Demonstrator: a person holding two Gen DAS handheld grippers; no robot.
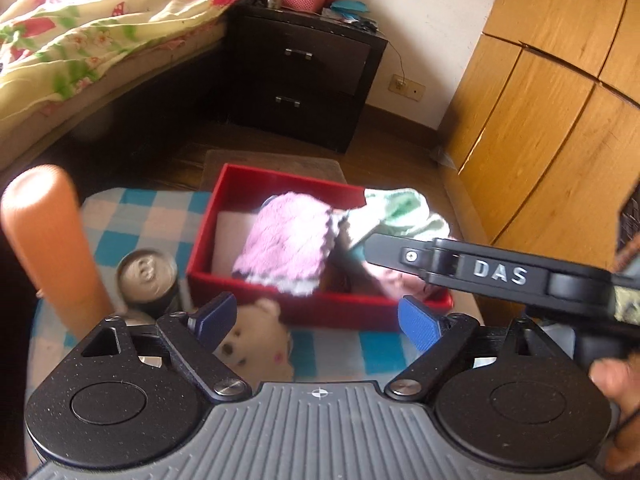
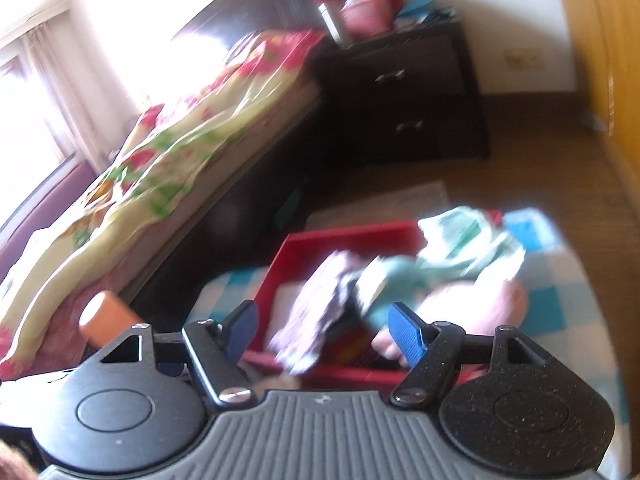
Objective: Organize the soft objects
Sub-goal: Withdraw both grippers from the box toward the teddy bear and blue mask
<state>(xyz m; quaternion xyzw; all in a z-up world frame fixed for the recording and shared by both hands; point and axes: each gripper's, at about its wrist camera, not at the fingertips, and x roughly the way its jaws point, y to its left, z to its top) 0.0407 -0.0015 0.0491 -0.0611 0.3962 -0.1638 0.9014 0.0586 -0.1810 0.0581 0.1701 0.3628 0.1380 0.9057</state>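
Left wrist: both grippers (image 1: 320, 320) (image 2: 324, 330) agape; right gripper's arm (image 1: 480, 268) across red box (image 1: 288, 300), can (image 1: 148, 280) beside.

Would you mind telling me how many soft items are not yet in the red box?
1: the teddy bear lies on the checked cloth in front of the red box, between the left tool fingers. Others may be hidden behind the tools.

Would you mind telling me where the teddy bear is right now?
In the left wrist view, the teddy bear lies on the checked cloth just outside the red box's near wall, right of the can.
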